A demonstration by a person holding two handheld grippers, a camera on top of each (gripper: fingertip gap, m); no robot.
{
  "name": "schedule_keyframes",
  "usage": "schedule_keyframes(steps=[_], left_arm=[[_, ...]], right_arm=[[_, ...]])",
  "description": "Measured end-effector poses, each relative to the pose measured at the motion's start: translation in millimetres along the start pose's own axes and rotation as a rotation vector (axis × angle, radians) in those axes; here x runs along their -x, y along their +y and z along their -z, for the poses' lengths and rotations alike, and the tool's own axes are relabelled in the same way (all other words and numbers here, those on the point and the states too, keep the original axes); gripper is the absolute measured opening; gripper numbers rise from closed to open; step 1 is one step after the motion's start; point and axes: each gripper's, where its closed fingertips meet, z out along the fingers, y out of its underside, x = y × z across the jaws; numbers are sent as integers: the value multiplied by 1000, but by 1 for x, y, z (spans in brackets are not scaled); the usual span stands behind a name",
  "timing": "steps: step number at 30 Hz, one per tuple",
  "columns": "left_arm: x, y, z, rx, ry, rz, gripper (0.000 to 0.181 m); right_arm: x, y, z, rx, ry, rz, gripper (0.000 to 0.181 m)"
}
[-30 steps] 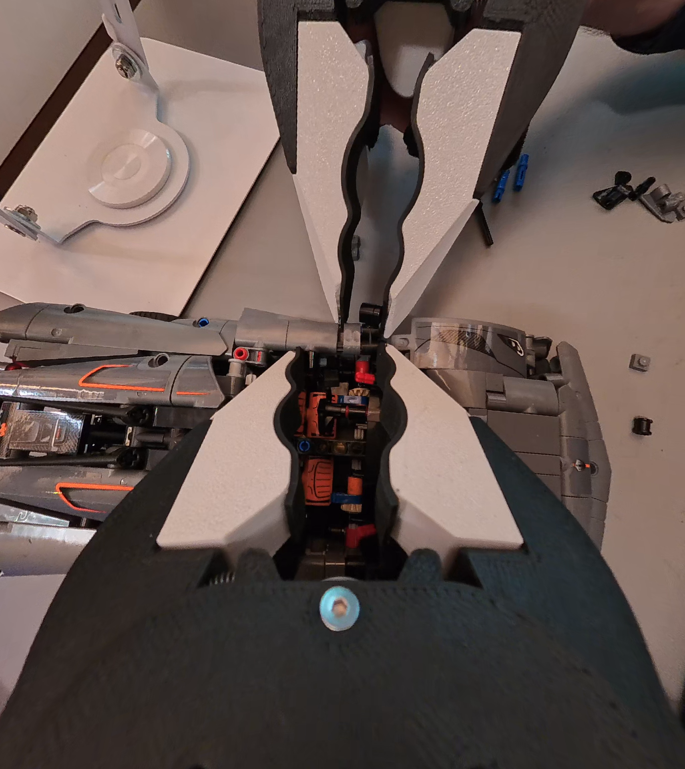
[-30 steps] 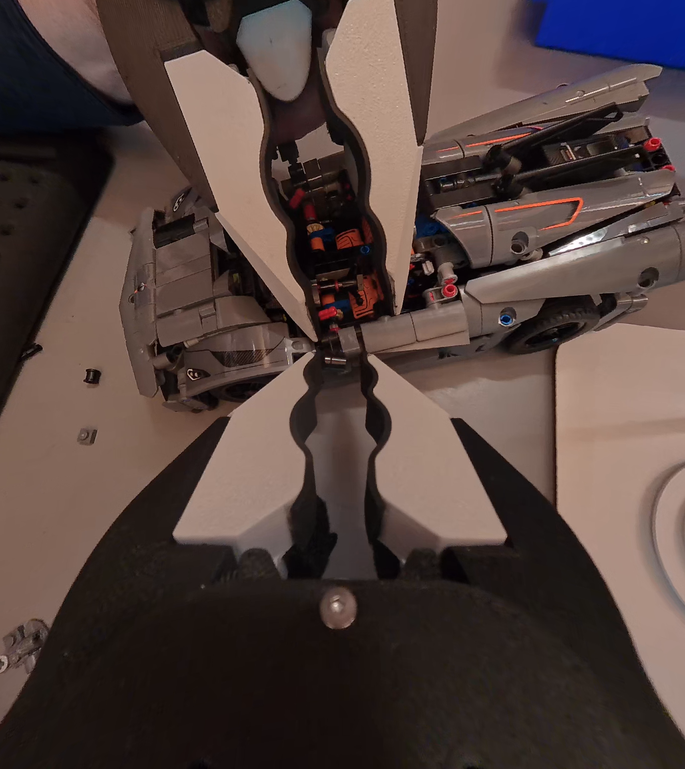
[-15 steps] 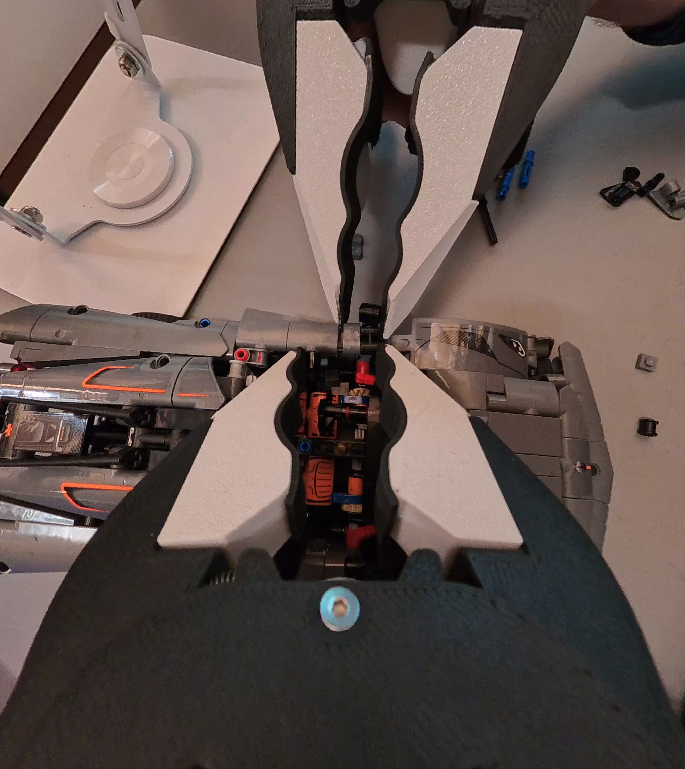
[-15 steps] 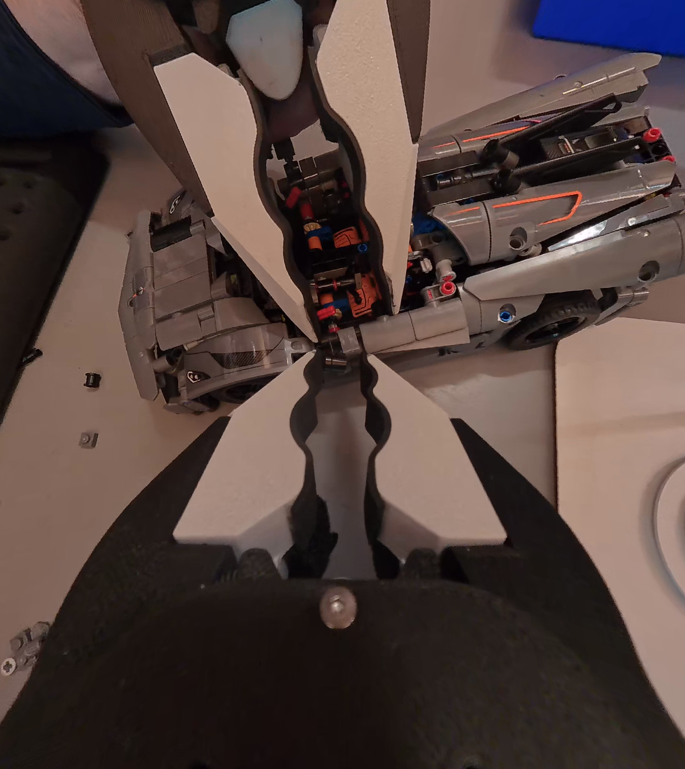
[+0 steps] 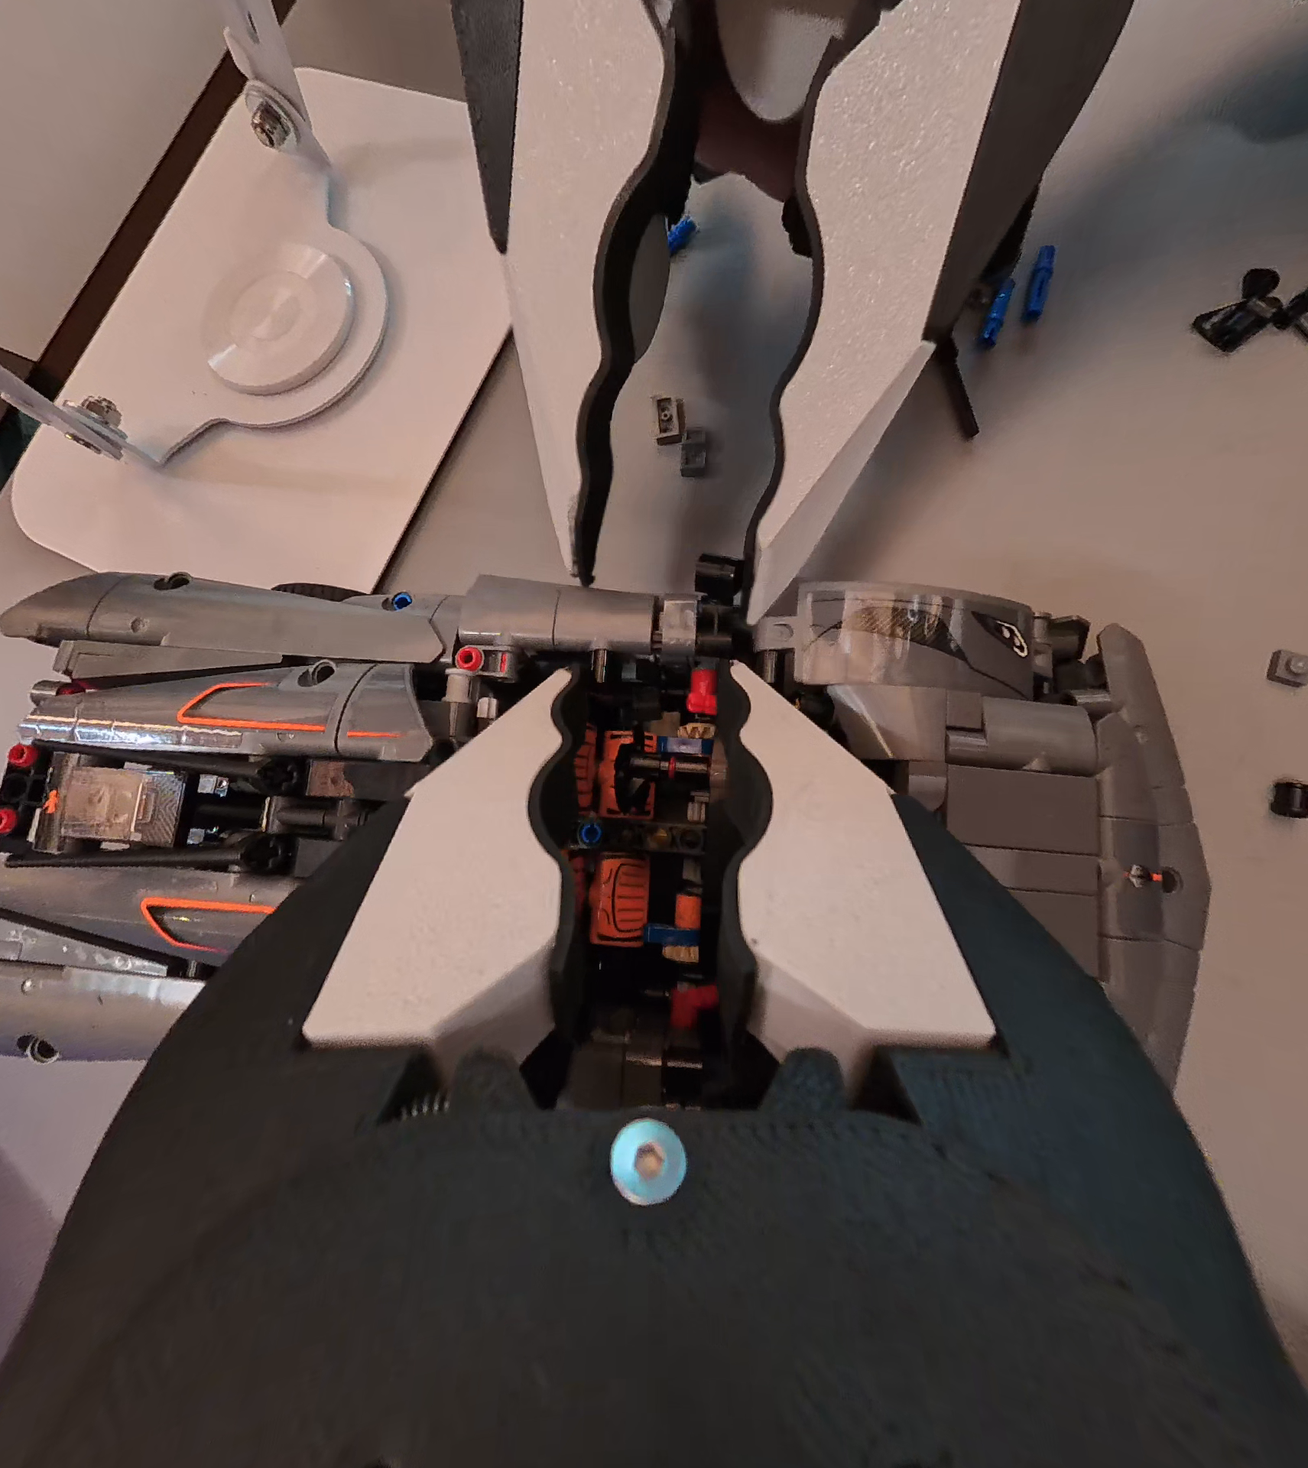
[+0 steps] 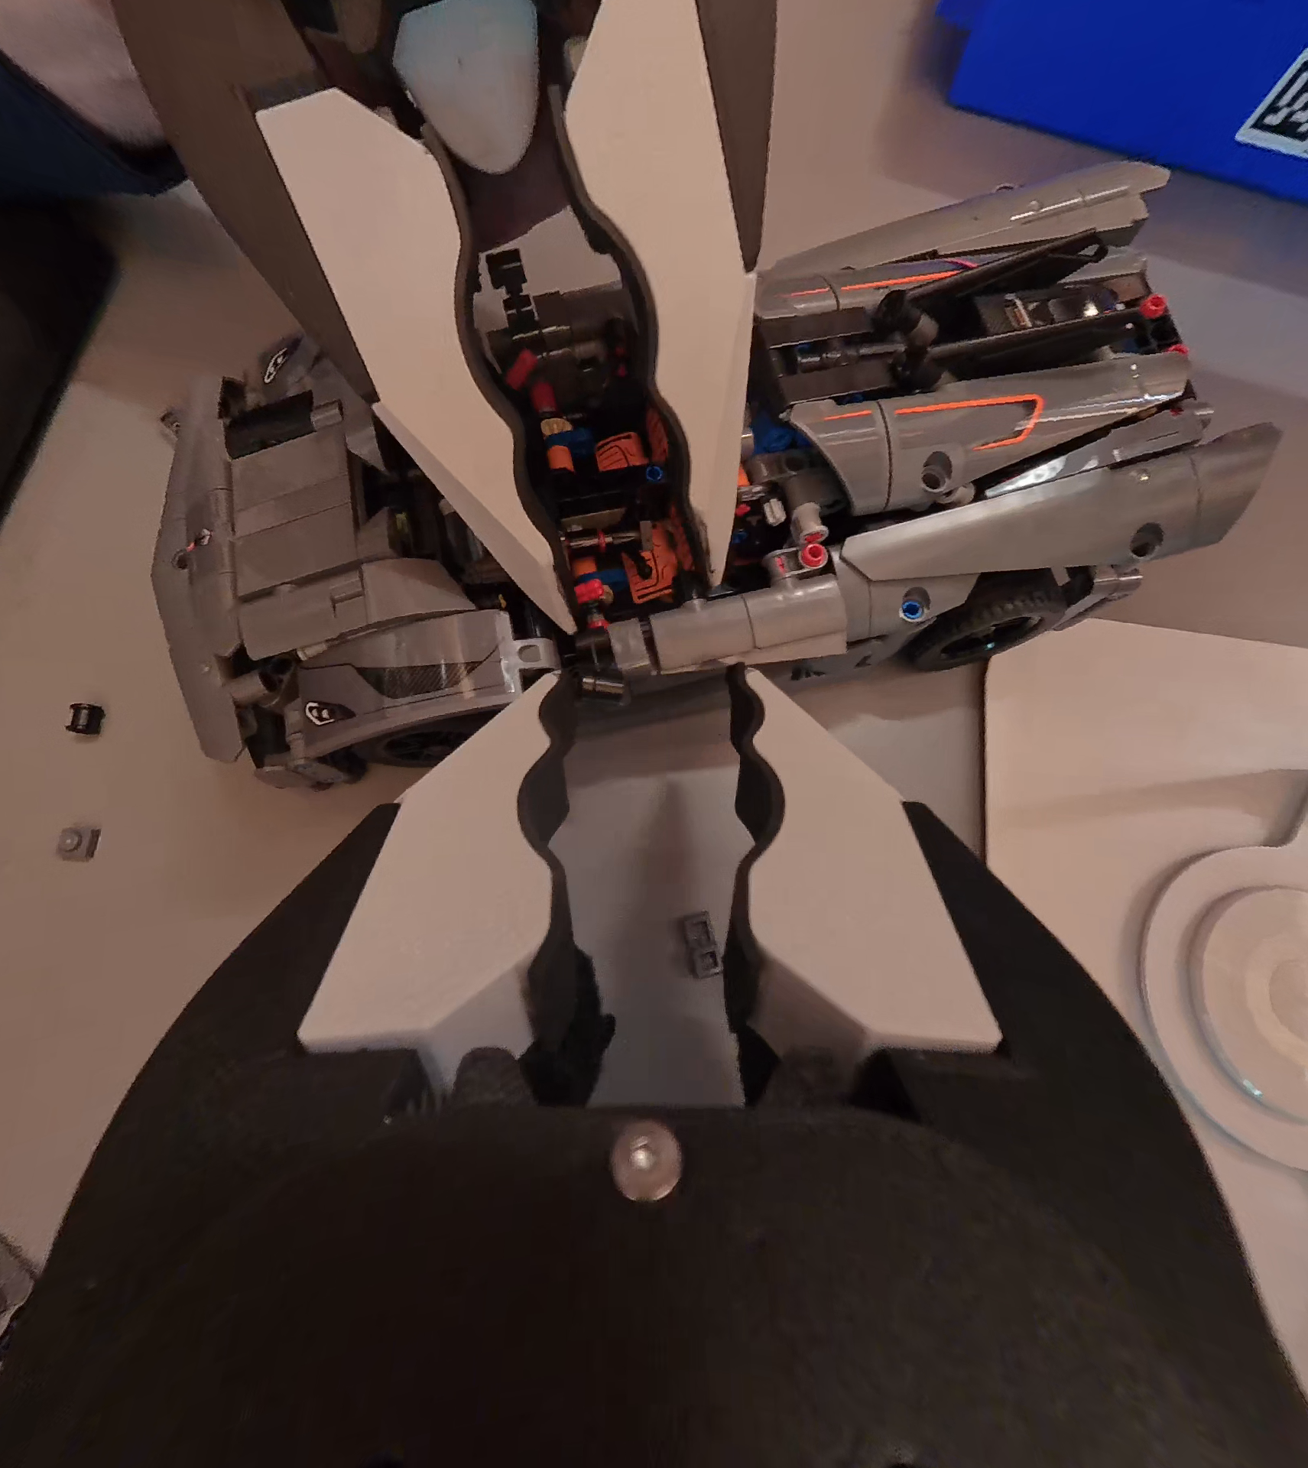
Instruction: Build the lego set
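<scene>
A grey lego sports car with orange trim lies on the table; it also shows in the right wrist view. My left gripper is open above the car's cockpit, tips just inside the grey side sill. My right gripper faces it from the other side of the sill. It is open and empty, with its tips at the sill's outer edge. A small black connector sticks out of the sill by its left fingertip; the left wrist view shows it too.
A white stand base lies beside the car's rear. Two small grey plates lie between the right fingers. Blue pins, black and grey parts, a grey stud plate and a black bush are scattered nearby. A blue box stands behind the car.
My right gripper has opened: its tips were pinched on the black connector at the sill and now stand apart. The left gripper and the car have stayed in place.
</scene>
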Motion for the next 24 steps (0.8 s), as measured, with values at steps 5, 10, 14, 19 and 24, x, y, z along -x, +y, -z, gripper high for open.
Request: schedule_keyframes(steps=[5,10,14,19,24], left_arm=[[0,-1,0,-7,-1,-3,29],[1,-2,0,-14,-11,-9,27],[1,-2,0,-11,-7,-9,28],[-1,-1,0,-1,1,-12,28],[-5,-1,0,9,12,-34,27]], right_arm=[[-7,-1,-1,-20,36,6,49],[-13,0,0,-32,56,-8,62],[-17,-1,0,-37,71,0,69],[-18,-3,-1,-69,56,52,73],[-14,-4,-3,-70,14,86,74]])
